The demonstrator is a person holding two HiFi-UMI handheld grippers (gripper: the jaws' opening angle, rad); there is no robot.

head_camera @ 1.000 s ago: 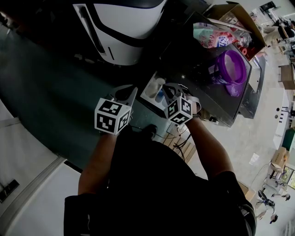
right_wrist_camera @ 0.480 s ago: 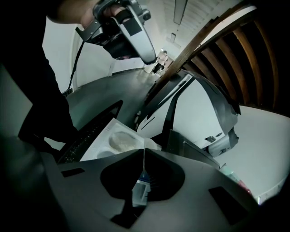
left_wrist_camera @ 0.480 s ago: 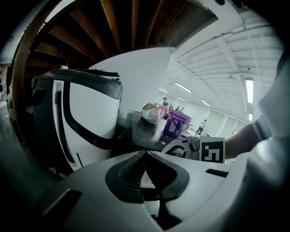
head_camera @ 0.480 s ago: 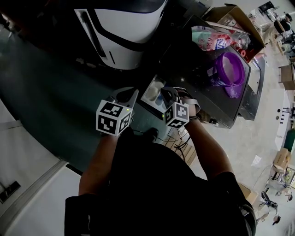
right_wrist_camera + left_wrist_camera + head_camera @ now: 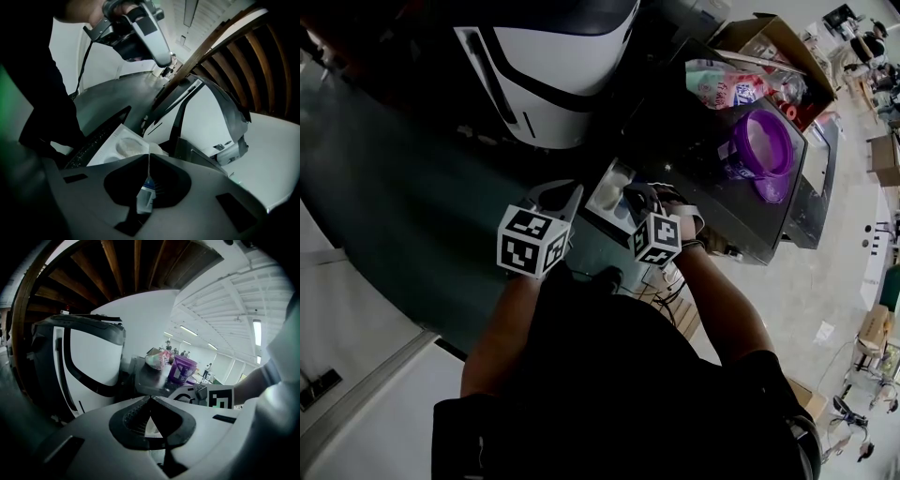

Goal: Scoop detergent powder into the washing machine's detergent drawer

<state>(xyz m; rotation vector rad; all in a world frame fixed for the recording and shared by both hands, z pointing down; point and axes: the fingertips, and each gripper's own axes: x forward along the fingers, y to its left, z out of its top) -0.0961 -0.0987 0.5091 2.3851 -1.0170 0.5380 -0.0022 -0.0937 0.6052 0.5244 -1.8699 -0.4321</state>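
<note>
Your right gripper (image 5: 149, 161) is pinched tight on the thin white-and-blue scoop (image 5: 145, 196), just over the pulled-out detergent drawer (image 5: 104, 153), which has powder (image 5: 126, 145) in one compartment. Your left gripper (image 5: 150, 399) is closed on nothing, beside the drawer. The purple detergent tub (image 5: 761, 142) sits open, well off to the right.

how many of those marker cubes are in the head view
2. One marker cube is on the left tongs, the other on the right tongs at the detergent drawer. None seems hidden.
</note>
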